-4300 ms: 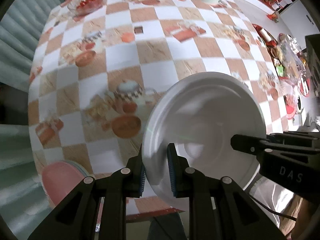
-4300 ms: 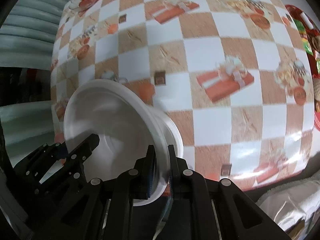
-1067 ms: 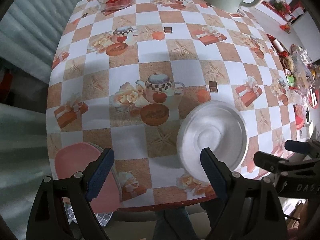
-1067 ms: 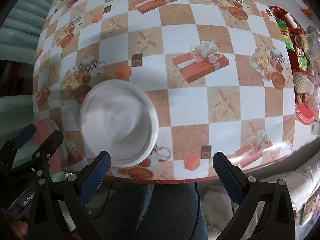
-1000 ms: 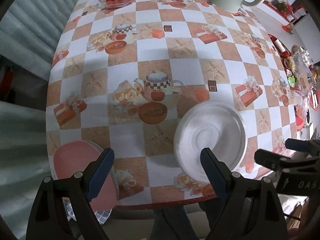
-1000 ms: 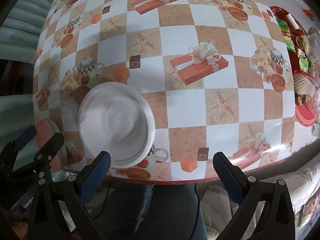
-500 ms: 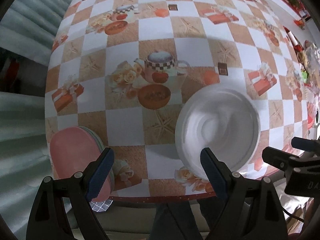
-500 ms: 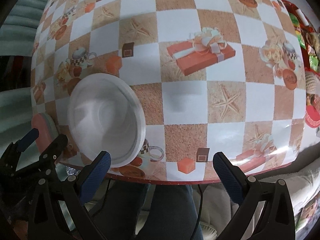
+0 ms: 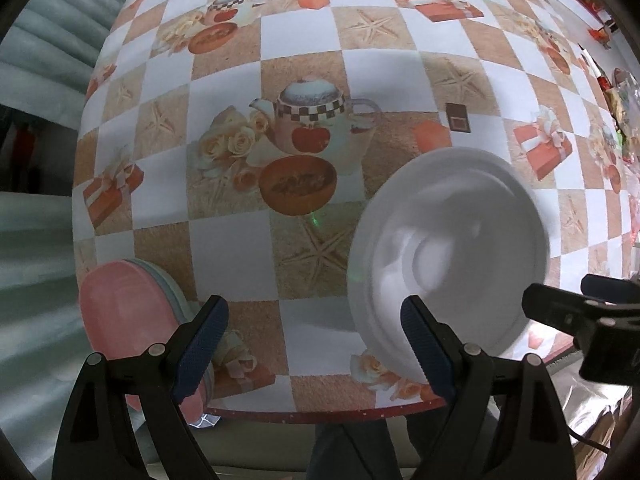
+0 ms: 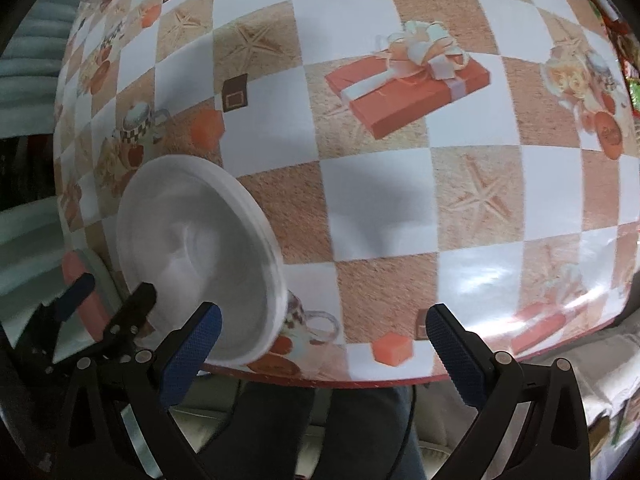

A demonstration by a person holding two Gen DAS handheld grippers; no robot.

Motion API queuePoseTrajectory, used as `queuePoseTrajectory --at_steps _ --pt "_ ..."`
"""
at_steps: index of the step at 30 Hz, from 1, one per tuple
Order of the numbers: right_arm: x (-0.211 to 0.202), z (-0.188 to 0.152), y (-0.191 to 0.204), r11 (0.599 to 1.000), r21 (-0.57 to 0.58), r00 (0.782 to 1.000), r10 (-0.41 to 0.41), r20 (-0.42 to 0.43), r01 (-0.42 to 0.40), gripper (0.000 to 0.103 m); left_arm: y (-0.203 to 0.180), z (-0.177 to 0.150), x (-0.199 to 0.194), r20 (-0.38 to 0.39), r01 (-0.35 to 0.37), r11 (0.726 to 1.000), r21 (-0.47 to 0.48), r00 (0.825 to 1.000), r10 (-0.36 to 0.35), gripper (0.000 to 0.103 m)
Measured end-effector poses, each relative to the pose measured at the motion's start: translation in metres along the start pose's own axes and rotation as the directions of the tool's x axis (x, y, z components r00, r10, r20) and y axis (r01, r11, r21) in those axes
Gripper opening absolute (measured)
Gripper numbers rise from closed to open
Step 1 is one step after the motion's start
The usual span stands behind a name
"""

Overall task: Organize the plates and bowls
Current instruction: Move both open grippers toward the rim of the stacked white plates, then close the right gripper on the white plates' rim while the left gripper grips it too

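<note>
Clearly the white bowl (image 9: 448,252) sits upright on the tabletop (image 9: 304,56) close to the near edge, and that edge is the main risk: a finger nudging its rim could push it off onto the person's lap below. Both the left gripper (image 9: 314,344) and the right gripper (image 10: 320,348) have their fingers spread wide and hold nothing. One left finger (image 9: 424,348) hangs over the bowl's near rim, so a careless closing could tip it. At the left corner lies a stack of pink plates (image 9: 128,320), partly overhanging the edge, also easy to knock. Between bowl and plates the printed cloth is bare, so nothing blocks the way
</note>
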State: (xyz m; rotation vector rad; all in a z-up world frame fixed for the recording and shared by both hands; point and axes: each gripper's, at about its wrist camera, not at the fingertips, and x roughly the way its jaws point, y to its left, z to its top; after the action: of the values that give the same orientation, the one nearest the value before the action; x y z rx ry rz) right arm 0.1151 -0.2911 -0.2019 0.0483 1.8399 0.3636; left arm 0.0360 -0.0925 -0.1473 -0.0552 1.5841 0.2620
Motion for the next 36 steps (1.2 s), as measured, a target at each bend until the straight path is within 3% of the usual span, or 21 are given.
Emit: queuePoseTrajectory --at_steps 6,12,22,26,30,36 --pt "0.010 0.009 0.007 1.000 -0.002 1.000 -0.016 -0.001 0.016 0.103 0.002 0.010 0.006 0.026 0.015 1.000 -0.008 1.000 -0.014 0.090" --pt "0.020 0.023 0.000 0.998 0.067 1.000 0.009 -0.015 -0.008 0.103 -0.001 0.018 0.019 0.026 0.022 1.000 -0.004 0.999 -0.022 0.090" --pt "0.047 0.041 0.010 0.999 0.041 1.000 0.006 -0.019 -0.005 0.103 0.010 0.029 0.053 0.003 0.053 0.999 -0.010 0.999 -0.053 0.091" --pt "0.052 0.042 0.018 0.999 0.019 0.999 -0.038 -0.010 0.038 0.103 0.010 0.030 0.066 -0.011 0.059 0.998 0.017 0.998 -0.059 0.103" --pt "0.057 0.038 0.023 0.998 0.018 0.999 -0.052 0.001 0.052 0.103 0.015 0.029 0.072 0.013 0.096 0.995 0.023 0.995 -0.096 0.103" --pt "0.059 0.038 0.025 0.997 0.039 0.998 -0.067 -0.013 0.068 0.103 0.022 0.035 0.077 -0.014 0.134 0.991 0.003 0.991 -0.134 0.103"
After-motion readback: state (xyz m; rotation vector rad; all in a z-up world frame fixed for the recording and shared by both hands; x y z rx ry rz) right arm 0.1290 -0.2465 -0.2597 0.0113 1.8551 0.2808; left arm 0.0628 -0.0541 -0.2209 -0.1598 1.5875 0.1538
